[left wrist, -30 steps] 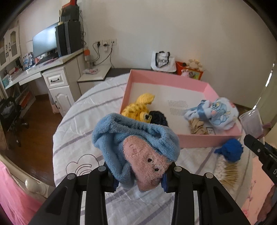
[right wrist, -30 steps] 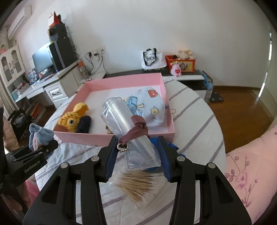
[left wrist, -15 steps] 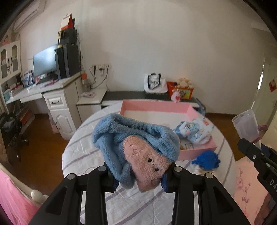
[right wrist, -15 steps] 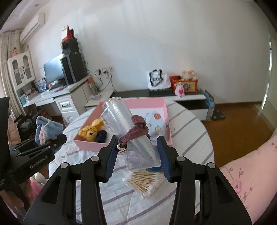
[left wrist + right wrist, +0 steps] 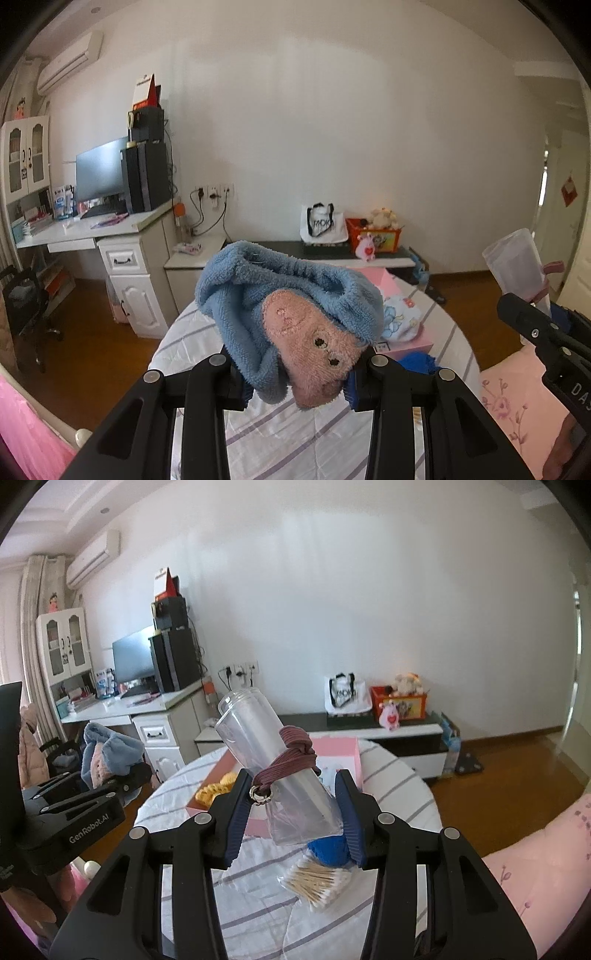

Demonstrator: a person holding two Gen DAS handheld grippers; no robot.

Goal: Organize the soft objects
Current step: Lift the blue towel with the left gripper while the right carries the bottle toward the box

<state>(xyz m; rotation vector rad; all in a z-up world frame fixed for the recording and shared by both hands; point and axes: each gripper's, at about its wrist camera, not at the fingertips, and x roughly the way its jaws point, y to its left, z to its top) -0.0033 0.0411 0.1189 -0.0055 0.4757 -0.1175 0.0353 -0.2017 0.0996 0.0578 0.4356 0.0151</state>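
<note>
My left gripper (image 5: pixel 297 382) is shut on a fluffy blue sock with a pink face patch (image 5: pixel 291 317), held high above the round table (image 5: pixel 280 435). My right gripper (image 5: pixel 295 812) is shut on a clear plastic cup (image 5: pixel 273 771) with a maroon hair tie (image 5: pixel 288 760) wrapped round it. The pink box (image 5: pixel 334 749) lies on the table beyond both, with a yellow knitted toy (image 5: pixel 218 792) and a pale printed cloth (image 5: pixel 400 317) inside. In the right wrist view the left gripper (image 5: pixel 122 775) and its sock (image 5: pixel 107 753) show at the left.
A blue yarn ball (image 5: pixel 328 851) and a bag of cotton swabs (image 5: pixel 317 880) lie on the striped tablecloth under the right gripper. A white desk with monitor (image 5: pixel 99 177) stands left, a low cabinet (image 5: pixel 369 258) with a bag and toys behind. Pink bedding (image 5: pixel 535 867) borders the table's right side.
Both grippers have risen and drawn back from the table with their loads still held. The pink box and table now look smaller and lower in both views.
</note>
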